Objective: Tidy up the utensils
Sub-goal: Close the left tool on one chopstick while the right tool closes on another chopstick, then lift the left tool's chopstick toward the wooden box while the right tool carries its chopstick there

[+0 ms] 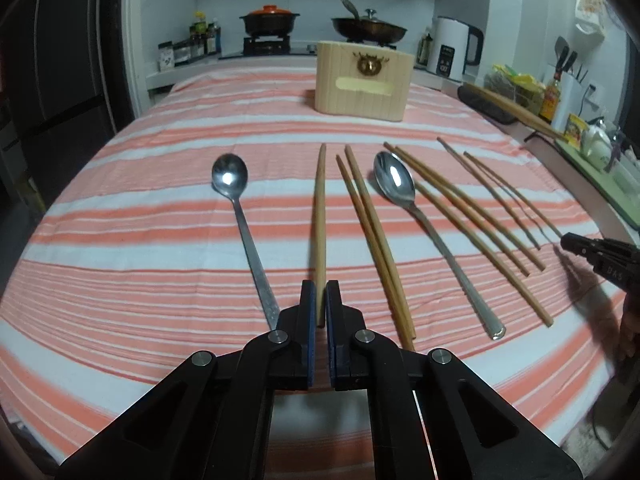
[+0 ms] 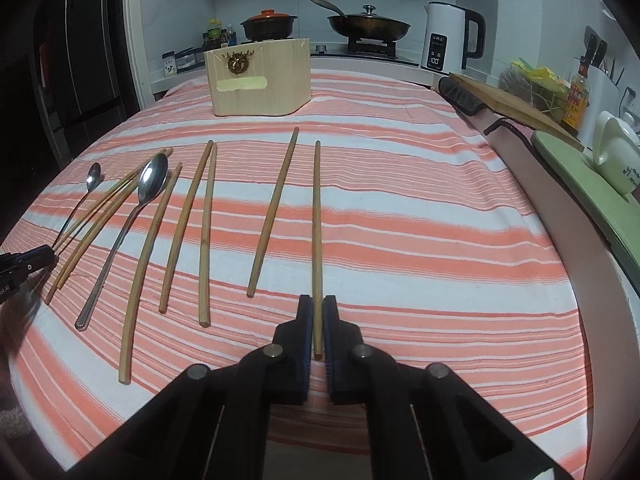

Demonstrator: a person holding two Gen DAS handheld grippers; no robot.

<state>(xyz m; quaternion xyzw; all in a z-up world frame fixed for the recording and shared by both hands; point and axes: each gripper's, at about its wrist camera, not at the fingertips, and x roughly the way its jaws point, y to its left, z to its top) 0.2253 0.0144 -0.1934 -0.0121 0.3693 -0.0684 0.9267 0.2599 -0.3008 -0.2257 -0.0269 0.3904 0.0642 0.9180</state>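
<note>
Striped tablecloth (image 1: 160, 280), wooden box (image 1: 362, 80), stove (image 1: 266, 46), kettle (image 2: 448, 38)

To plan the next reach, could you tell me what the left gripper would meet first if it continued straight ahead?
Probably the striped tablecloth: the left gripper, shut on a chopstick, points down at it; the wooden box lies beyond.

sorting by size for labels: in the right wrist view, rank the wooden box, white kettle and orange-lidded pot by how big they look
1. wooden box
2. white kettle
3. orange-lidded pot

The box stands nearer the camera, so its true size against the kettle is unsure.
</note>
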